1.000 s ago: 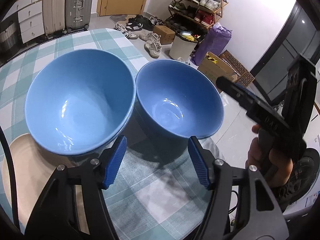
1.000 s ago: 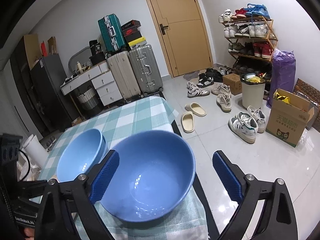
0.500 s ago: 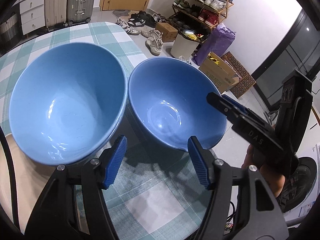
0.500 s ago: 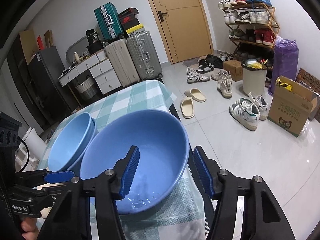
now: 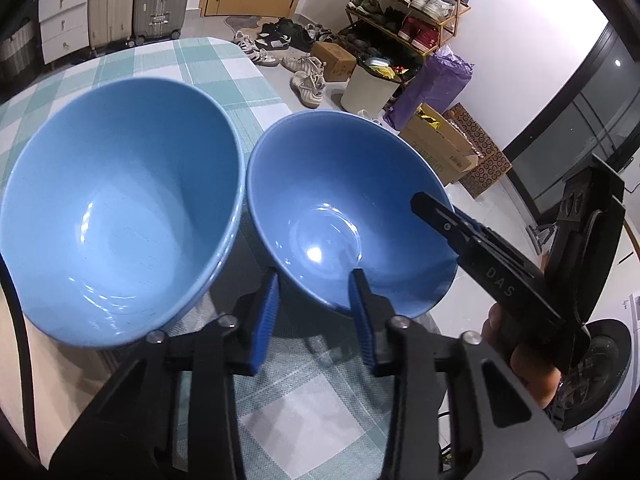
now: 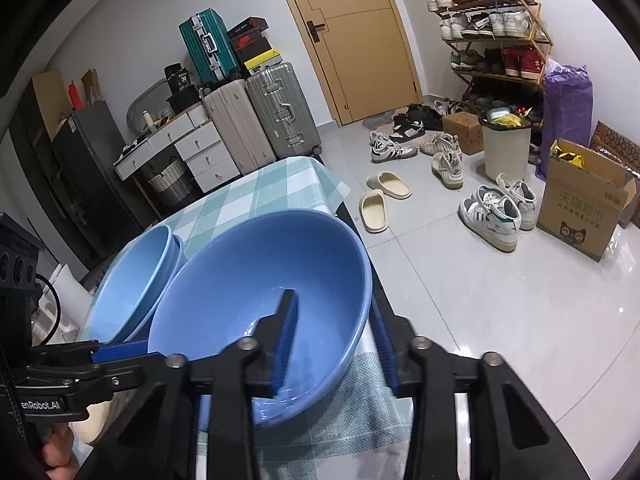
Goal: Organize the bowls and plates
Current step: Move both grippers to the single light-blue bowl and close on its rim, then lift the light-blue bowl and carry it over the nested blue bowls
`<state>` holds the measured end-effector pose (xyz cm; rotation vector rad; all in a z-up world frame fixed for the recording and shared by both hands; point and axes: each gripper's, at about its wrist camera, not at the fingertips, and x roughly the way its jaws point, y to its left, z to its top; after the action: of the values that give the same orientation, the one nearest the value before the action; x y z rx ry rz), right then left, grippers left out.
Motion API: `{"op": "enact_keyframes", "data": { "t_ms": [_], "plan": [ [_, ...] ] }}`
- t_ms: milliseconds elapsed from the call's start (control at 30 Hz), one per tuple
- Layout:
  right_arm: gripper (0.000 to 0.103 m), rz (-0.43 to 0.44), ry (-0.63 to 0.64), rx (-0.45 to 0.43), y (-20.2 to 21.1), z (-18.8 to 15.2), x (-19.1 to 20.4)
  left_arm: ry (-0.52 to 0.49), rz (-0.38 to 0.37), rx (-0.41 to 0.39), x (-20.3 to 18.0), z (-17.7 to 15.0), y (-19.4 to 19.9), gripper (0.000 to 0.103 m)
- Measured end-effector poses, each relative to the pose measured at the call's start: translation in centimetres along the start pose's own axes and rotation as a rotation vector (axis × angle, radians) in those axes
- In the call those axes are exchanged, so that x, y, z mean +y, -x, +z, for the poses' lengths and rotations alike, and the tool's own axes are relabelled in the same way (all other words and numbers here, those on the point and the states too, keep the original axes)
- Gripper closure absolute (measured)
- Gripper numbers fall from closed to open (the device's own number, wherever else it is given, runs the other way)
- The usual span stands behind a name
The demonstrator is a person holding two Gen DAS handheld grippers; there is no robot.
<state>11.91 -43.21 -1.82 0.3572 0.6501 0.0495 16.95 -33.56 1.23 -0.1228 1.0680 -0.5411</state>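
On the checked bench, seen from the left wrist, a stack of light blue bowls is placed at 9 o'clock, with a darker blue bowl just beside it. Its rim is straddled at 6 o'clock by the left tongs and at 3 o'clock by the right tongs. Both have just been closing and are clamped on its wall.

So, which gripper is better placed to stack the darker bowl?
Probably right: the right gripper just closed on the darker bowl's outer rim, clear of the lighter stack; the left gripper, also just closed on it, sits between them.
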Motion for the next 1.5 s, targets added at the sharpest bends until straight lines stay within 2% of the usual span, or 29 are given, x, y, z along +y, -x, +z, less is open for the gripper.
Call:
{"op": "enact_keyframes", "data": {
  "t_ms": [100,200,467,1500],
  "plan": [
    [0.081,-0.026,0.008,-0.001,-0.1,0.1,0.0,-0.009,0.012,-0.006,-0.1,-0.1,-0.2,0.074],
    [0.083,-0.024,0.011,-0.004,-0.1,0.2,0.0,-0.024,0.021,-0.004,-0.3,-0.2,-0.4,0.074],
    [0.083,-0.022,0.029,-0.021,0.5,0.3,0.2,-0.060,0.044,-0.024,-1.1,-0.5,0.3,0.074],
    [0.083,-0.026,0.052,-0.141,5.5,1.6,2.5,-0.118,0.017,-0.117,-2.7,-1.1,6.0,0.074]
  ]
}}
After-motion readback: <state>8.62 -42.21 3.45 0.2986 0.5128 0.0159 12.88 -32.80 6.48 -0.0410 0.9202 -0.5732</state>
